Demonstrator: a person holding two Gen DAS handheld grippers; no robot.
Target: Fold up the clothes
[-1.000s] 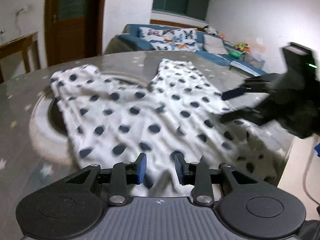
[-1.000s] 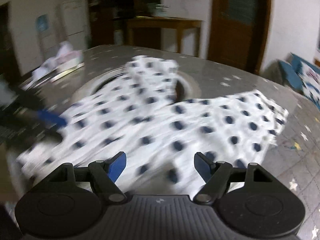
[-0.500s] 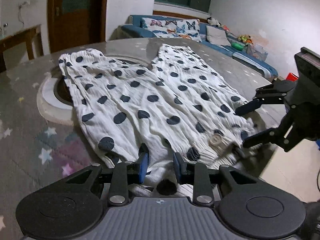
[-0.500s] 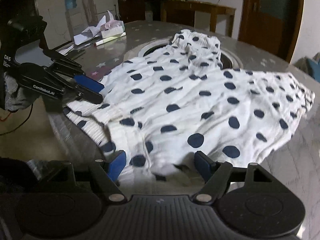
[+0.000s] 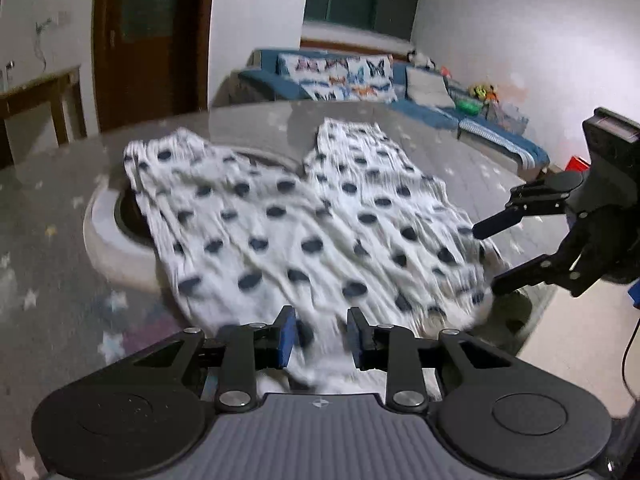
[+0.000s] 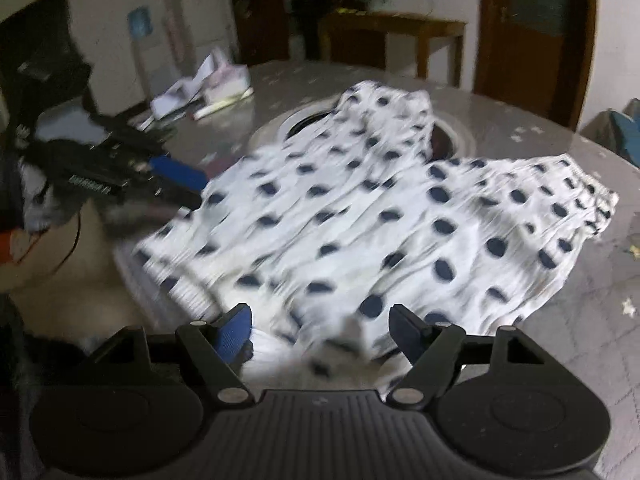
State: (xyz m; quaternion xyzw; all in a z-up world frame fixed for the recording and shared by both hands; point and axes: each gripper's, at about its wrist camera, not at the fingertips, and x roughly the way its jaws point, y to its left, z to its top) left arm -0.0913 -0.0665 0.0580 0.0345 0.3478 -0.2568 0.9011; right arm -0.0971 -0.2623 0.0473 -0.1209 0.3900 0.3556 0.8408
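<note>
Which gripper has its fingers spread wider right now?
The right gripper: its blue-padded fingers stand far apart over the white polka-dot garment. The left gripper shows only a narrow gap with cloth in it.

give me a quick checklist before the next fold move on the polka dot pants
1. Left gripper has cloth between its pads: ok, waistband fabric sits in the narrow gap, though blur hides how firm the pinch is.
2. Right gripper closed on the waistband: not ok, jaws stand wide open over the cloth.
3. Polka dot pants spread flat: mostly ok, both legs lie apart on the table, with some wrinkles.
4. Pants clear of the table's round recess: not ok, one leg lies across it.
5. Waistband fully on the table: cannot tell, blurred at the near edge.
</note>
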